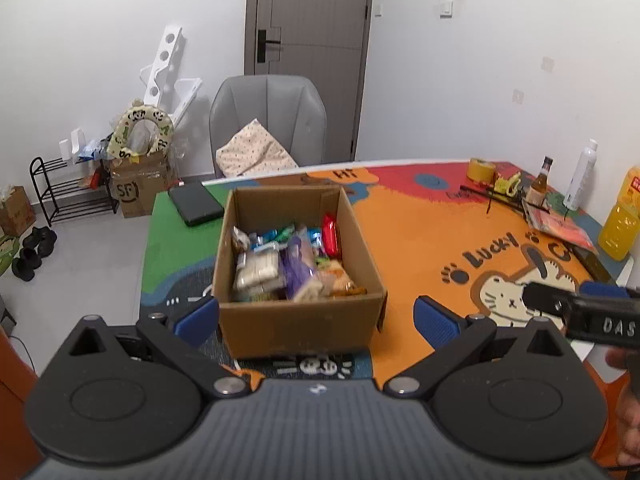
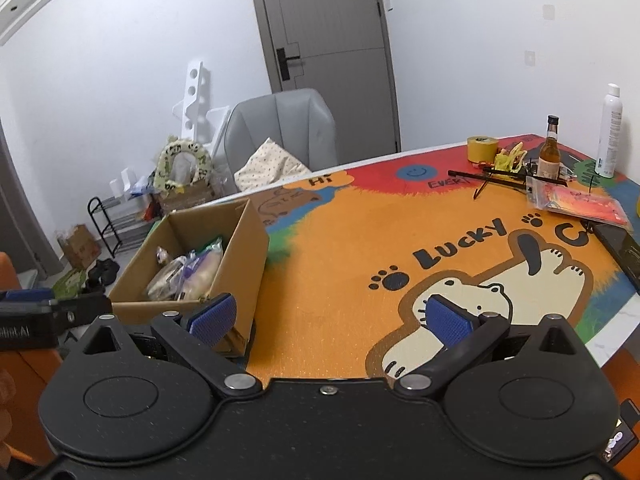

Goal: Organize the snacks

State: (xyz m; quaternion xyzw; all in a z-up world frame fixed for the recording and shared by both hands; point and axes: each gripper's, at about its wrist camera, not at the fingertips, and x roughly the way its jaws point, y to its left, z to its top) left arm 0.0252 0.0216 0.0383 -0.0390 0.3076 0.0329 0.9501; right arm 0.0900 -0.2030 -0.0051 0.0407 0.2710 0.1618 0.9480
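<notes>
Left wrist view shows your left gripper (image 1: 316, 316) spread wide and empty at lower centre, the snack-filled cardboard box (image 1: 300, 316) between its fingers, your right gripper (image 2: 328, 316) likewise spread and empty.

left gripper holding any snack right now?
No: the left gripper is open with nothing between its blue pads, and the snacks all lie inside the cardboard box ahead of it.

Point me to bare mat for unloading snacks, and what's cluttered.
Free: the orange stretch of mat between the cardboard box and the cat print. Also the green corner left of the box, short of the black tablet. Crowded: far right, around tape roll, brown bottle, red packet.
</notes>
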